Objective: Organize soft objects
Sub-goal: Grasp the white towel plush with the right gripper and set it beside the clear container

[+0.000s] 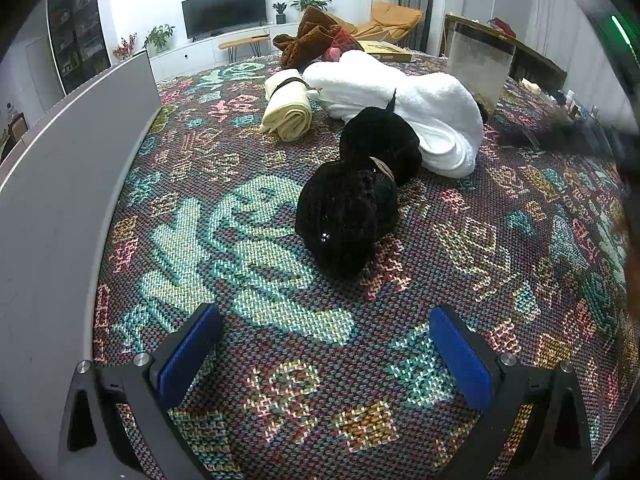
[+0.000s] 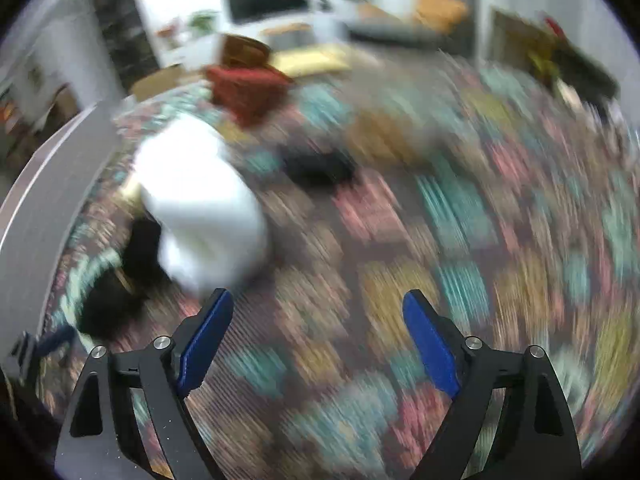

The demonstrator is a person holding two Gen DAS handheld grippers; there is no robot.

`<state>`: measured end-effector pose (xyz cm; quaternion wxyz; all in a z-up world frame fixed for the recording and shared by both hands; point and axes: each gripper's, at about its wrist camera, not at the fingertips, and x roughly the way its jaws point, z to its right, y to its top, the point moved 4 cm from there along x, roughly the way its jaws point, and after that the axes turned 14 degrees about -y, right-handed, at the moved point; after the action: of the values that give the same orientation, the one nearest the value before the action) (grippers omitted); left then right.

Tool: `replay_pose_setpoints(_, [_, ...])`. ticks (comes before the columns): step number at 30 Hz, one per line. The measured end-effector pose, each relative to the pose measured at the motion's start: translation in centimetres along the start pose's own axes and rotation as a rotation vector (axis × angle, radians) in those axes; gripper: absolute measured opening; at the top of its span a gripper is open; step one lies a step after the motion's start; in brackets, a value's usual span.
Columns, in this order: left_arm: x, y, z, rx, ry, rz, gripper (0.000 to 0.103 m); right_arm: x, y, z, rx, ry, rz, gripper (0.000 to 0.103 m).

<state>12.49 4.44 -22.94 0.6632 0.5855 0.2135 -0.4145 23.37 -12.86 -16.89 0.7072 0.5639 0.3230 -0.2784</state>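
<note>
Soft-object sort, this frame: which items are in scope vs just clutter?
In scope:
- black knitted bundle
- white fluffy towel
- cream rolled cloth
- brown knitted item

Clutter:
- clear container
- flat box
- grey panel
- TV
- plants

Left gripper and right gripper are open and empty.

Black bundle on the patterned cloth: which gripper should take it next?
Probably left. The left gripper is open and faces the black bundle squarely. The right gripper, also open, sees it off to its side in a motion-blurred view, partly behind the white bundle.
</note>
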Motion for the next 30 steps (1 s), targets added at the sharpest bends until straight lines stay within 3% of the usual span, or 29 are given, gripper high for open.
replay_pose_setpoints(4, [0.0,0.0,0.0,-0.002,-0.002,0.001,0.103,3.5,2.9,-4.3,-0.143,0.016,-0.089,0.087])
replay_pose_setpoints(6, [0.0,0.1,0.0,-0.002,-0.003,0.001,0.103,4.3,2.6,-4.4,-0.073,0.096,-0.139,0.050])
replay_pose_setpoints(7, [0.0,0.1,0.0,-0.003,-0.003,0.002,0.103,4.0,2.2,-4.2,-0.026,0.118,-0.146,0.041])
replay_pose_setpoints(13, [0.0,0.1,0.0,-0.002,-0.003,0.002,0.103,-0.8,-3.4,-1.7,-0.036,0.099,-0.118,0.028])
replay_pose_setpoints(18, [0.0,0.1,0.0,-0.002,-0.002,0.002,0.103,-3.8,-9.3,6.4,0.064,0.001,-0.139,0.028])
replay_pose_setpoints(22, [0.0,0.1,0.0,-0.002,-0.002,0.002,0.103,-5.4,-11.3,12.3,0.163,-0.131,-0.100,0.027])
replay_pose_setpoints(24, [0.0,0.1,0.0,-0.001,-0.002,0.002,0.103,-5.1,-12.0,13.8,0.221,-0.095,-0.115,0.036])
replay_pose_setpoints(26, [0.0,0.1,0.0,-0.001,-0.002,0.002,0.103,-5.1,-12.2,14.4,0.264,-0.029,-0.133,0.067])
replay_pose_setpoints(28, [0.0,0.1,0.0,-0.001,-0.002,0.002,0.103,-6.0,-11.8,14.7,0.284,0.010,-0.086,0.077])
replay_pose_setpoints(30, [0.1,0.1,0.1,-0.001,-0.002,0.002,0.103,-6.1,-10.9,14.0,0.269,0.016,-0.064,0.078])
